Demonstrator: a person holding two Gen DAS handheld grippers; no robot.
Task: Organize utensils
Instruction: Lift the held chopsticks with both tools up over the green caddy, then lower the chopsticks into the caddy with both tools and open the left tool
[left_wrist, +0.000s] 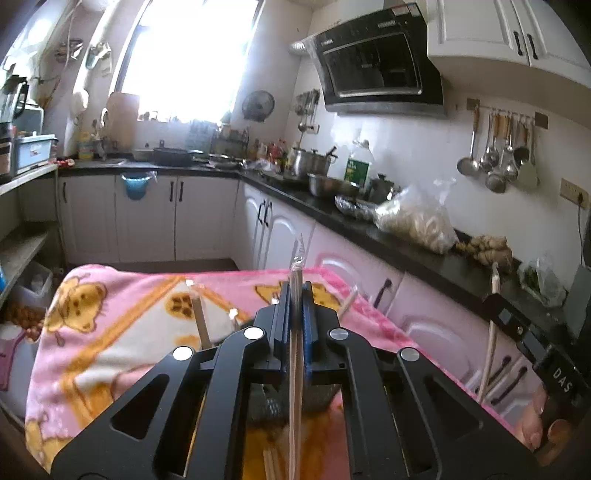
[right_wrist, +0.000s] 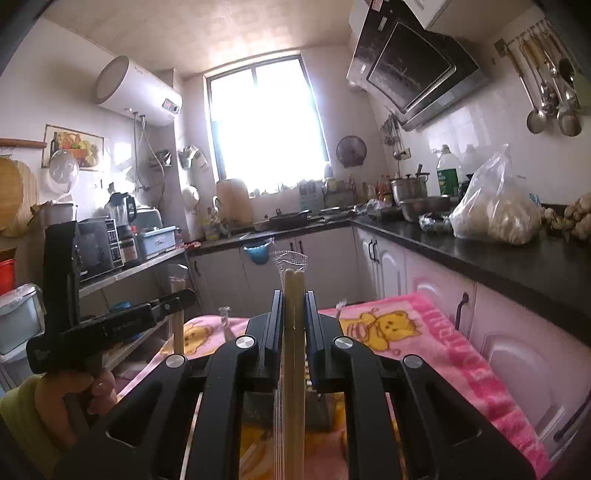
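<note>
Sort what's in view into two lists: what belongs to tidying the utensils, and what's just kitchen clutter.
Job:
- left gripper, wrapped chopsticks
- right gripper, chopstick pair
- loose wrapped chopsticks on pink blanket

Lying about:
- plastic bag
- hanging ladles
- pots

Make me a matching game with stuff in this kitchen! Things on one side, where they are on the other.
Things:
1. wrapped chopsticks
2. ladles
3. bear blanket
4. plastic bag

Places:
A. hanging on a wall rail
B. on the black counter
C. pinched in the right tongs
D. spread over the table

Pairs: 1-C, 2-A, 3-D, 4-B
</note>
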